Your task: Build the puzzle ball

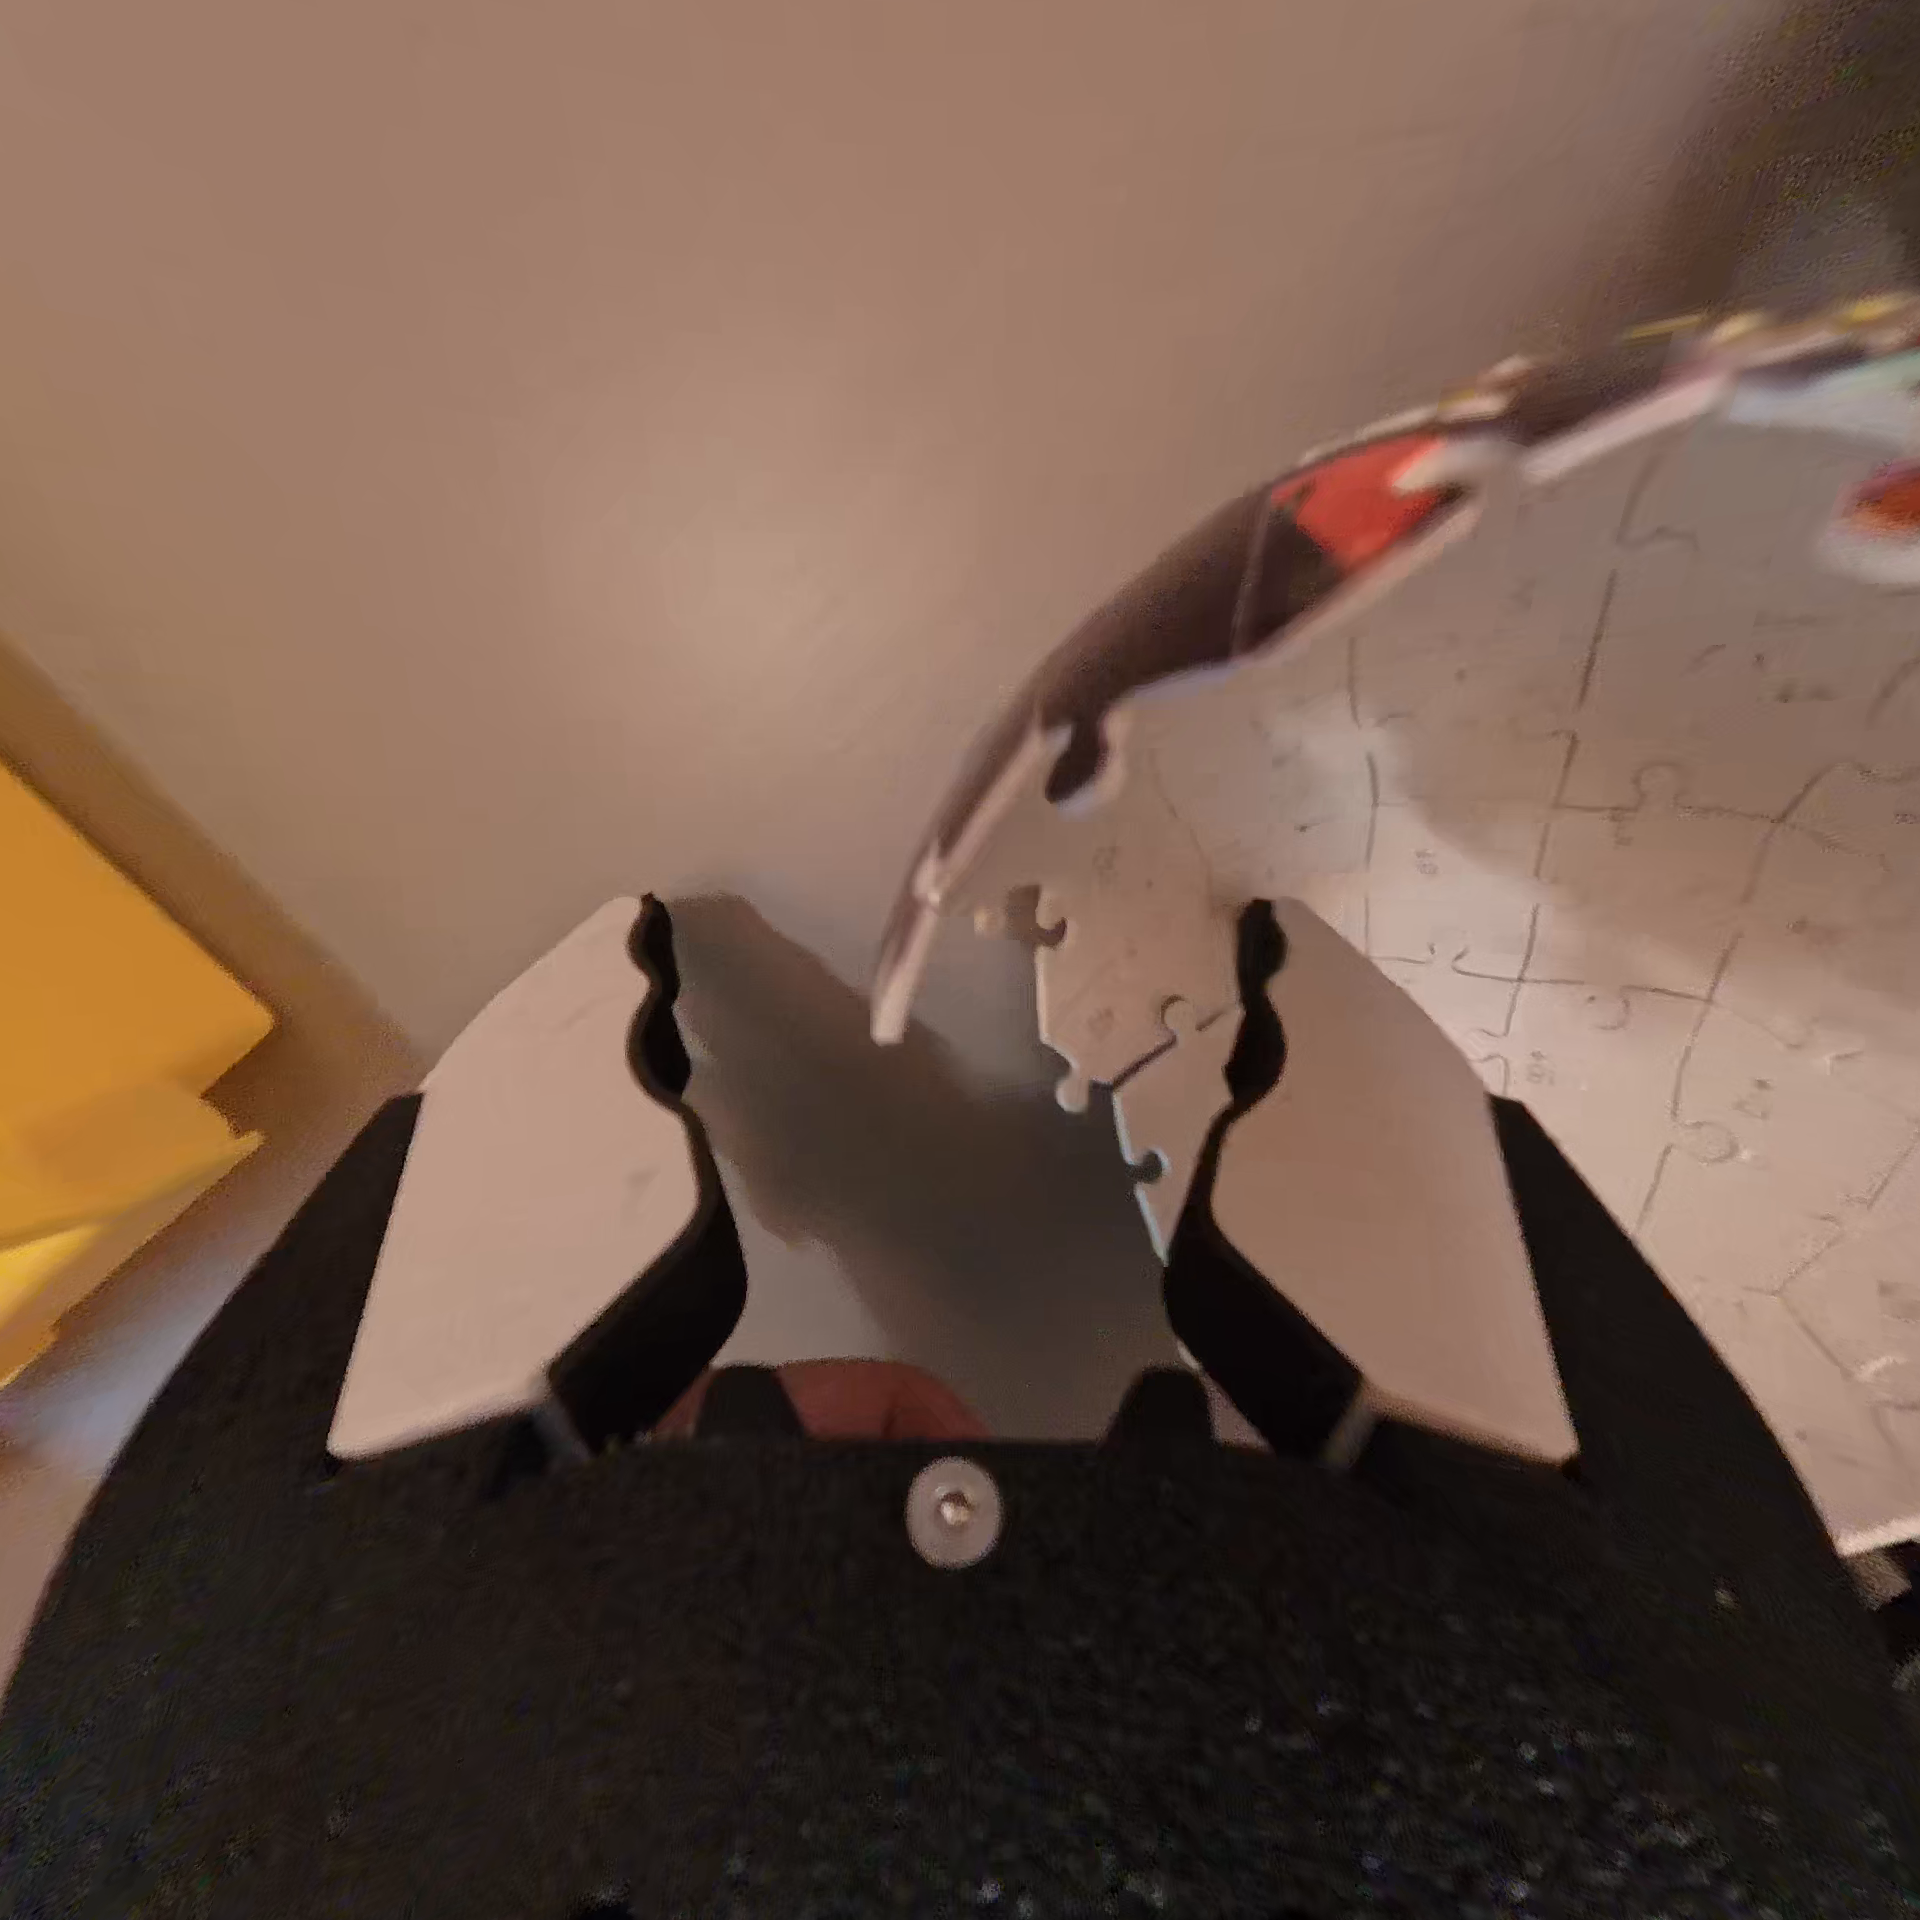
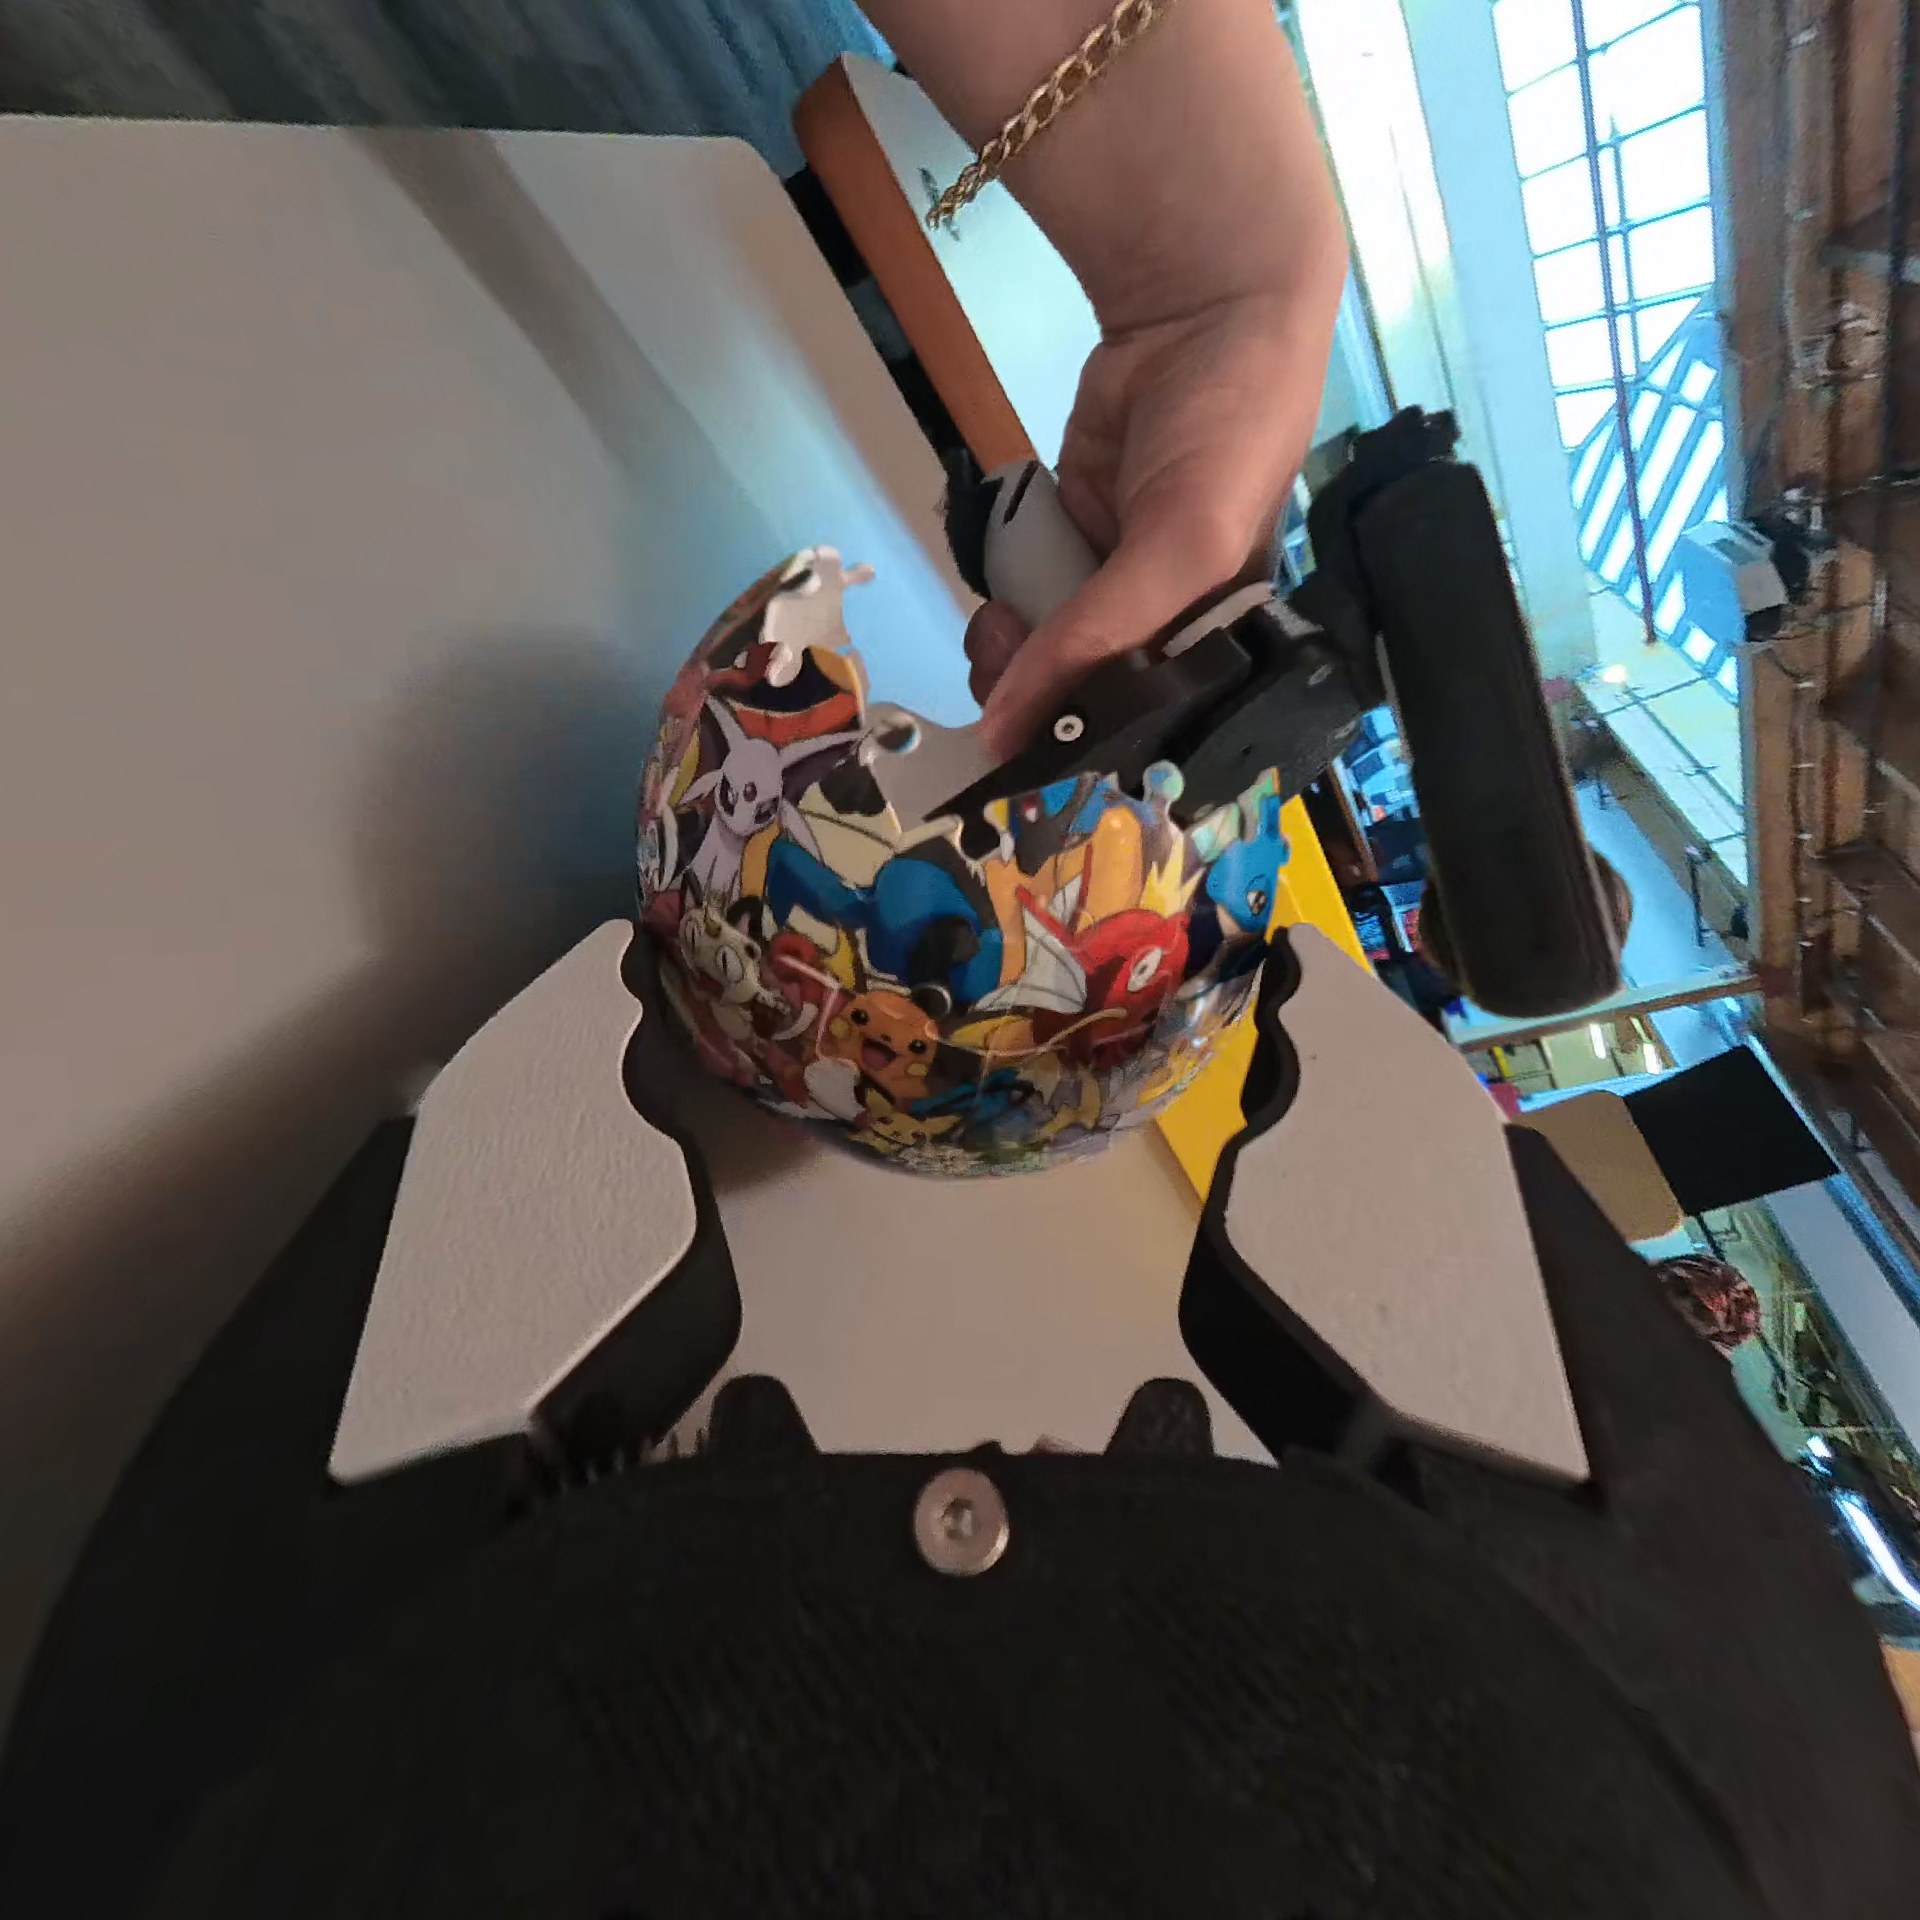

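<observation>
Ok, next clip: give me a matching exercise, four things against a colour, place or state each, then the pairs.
Things:
1. puzzle ball
2. right gripper
3. left gripper
4. box

Descriptions:
A. yellow
B. open, rim piece inside its right finger
C. part-built, top open
D. fingers either side of the ball

Pairs: 1-C, 2-D, 3-B, 4-A

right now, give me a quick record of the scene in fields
puzzle ball: partly built shell, open at the top, printed outside, plain grey inside
right tool: open, fingers either side of the ball; contact unclear
left tool: open, reaching inside the shell, one finger beyond the jagged rim
hand: holds the left tool over the opening
table: white
yellow object: at the table edge
</observation>
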Available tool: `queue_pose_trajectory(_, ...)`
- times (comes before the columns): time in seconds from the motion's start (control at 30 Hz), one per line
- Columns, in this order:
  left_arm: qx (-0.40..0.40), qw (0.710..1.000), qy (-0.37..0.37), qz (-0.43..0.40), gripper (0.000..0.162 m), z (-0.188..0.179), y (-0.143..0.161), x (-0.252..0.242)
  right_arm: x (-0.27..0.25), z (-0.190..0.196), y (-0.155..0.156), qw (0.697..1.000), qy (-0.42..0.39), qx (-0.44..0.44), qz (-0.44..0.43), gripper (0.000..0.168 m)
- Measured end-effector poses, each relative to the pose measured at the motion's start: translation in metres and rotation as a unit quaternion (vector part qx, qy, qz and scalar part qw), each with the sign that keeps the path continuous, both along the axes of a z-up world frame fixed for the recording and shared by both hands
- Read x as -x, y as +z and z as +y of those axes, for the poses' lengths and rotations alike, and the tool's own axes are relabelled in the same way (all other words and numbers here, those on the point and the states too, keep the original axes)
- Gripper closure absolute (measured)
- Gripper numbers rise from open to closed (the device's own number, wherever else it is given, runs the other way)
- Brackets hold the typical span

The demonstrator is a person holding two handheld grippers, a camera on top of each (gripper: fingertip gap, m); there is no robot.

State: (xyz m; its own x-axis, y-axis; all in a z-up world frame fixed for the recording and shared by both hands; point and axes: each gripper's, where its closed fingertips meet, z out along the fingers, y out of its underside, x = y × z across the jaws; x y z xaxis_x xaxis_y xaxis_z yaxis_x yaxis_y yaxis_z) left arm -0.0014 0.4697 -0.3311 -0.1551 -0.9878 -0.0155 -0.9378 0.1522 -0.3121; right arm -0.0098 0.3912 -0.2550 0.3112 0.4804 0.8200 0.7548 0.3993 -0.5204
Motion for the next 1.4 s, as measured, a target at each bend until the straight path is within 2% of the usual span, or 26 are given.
queue_pose_trajectory(0.03,0.002,1.0,0.006,-0.012,0.066,0.003,0.003,0.0,0.001,0.001,0.0,1.0,0.005,0.008,-0.001,0.06)
queue_pose_trajectory(0.13,0.004,0.999,0.035,-0.024,0.069,0.016,0.006,0.011,0.007,0.004,0.002,1.0,0.016,0.027,0.002,0.06)
queue_pose_trajectory(0.3,-0.005,0.999,0.05,-0.012,0.063,0.022,0.003,0.044,0.015,0.008,0.009,0.999,0.022,0.021,-0.008,0.07)
queue_pose_trajectory(0.47,0.032,0.995,0.087,-0.035,0.061,0.023,-0.003,0.055,0.026,0.011,0.009,0.999,0.037,0.035,0.017,0.066)
queue_pose_trajectory(0.57,0.03,0.995,0.077,-0.051,0.06,0.022,-0.004,0.057,0.032,0.01,0.009,0.999,0.037,0.034,0.018,0.063)
queue_pose_trajectory(0.67,0.018,0.996,0.066,-0.059,0.056,0.021,-0.005,0.058,0.027,0.008,0.009,0.995,0.034,0.066,0.069,0.057)
queue_pose_trajectory(0.77,0.016,0.996,0.065,-0.067,0.056,0.02,-0.004,0.058,0.025,0.007,0.004,0.972,0.043,0.139,0.183,0.054)
queue_pose_trajectory(0.9,0.004,0.993,0.073,-0.089,0.054,0.018,-0.003,0.057,0.029,0.019,-0.011,0.976,0.04,0.153,0.149,0.041)
queue_pose_trajectory(1.03,-0.015,0.99,0.092,-0.106,0.049,0.023,-0.001,0.057,0.028,0.024,-0.011,0.951,0.077,0.247,0.169,0.032)
queue_pose_trajectory(1.07,-0.015,0.99,0.094,-0.106,0.048,0.023,-0.001,0.057,0.023,0.02,-0.008,0.943,0.097,0.271,0.165,0.036)
queue_pose_trajectory(1.13,-0.02,0.99,0.093,-0.104,0.047,0.024,-0.001,0.057,0.005,0.016,0.008,0.917,0.128,0.327,0.188,0.057)
queue_pose_trajectory(1.17,-0.023,0.99,0.089,-0.105,0.047,0.024,-0.001,0.057,-0.005,0.018,0.018,0.903,0.14,0.347,0.212,0.056)
queue_pose_trajectory(1.23,-0.032,0.991,0.081,-0.104,0.047,0.025,0.0,0.056,-0.023,0.035,0.02,0.903,0.131,0.352,0.208,0.064)
queue_pose_trajectory(1.37,-0.059,0.991,0.065,-0.1,0.041,0.03,0.003,0.054,-0.01,0.05,-0.001,0.894,0.138,0.397,0.157,0.06)
queue_pose_trajectory(1.4,-0.065,0.991,0.063,-0.099,0.04,0.032,0.004,0.053,-0.002,0.051,-0.004,0.889,0.148,0.405,0.153,0.049)
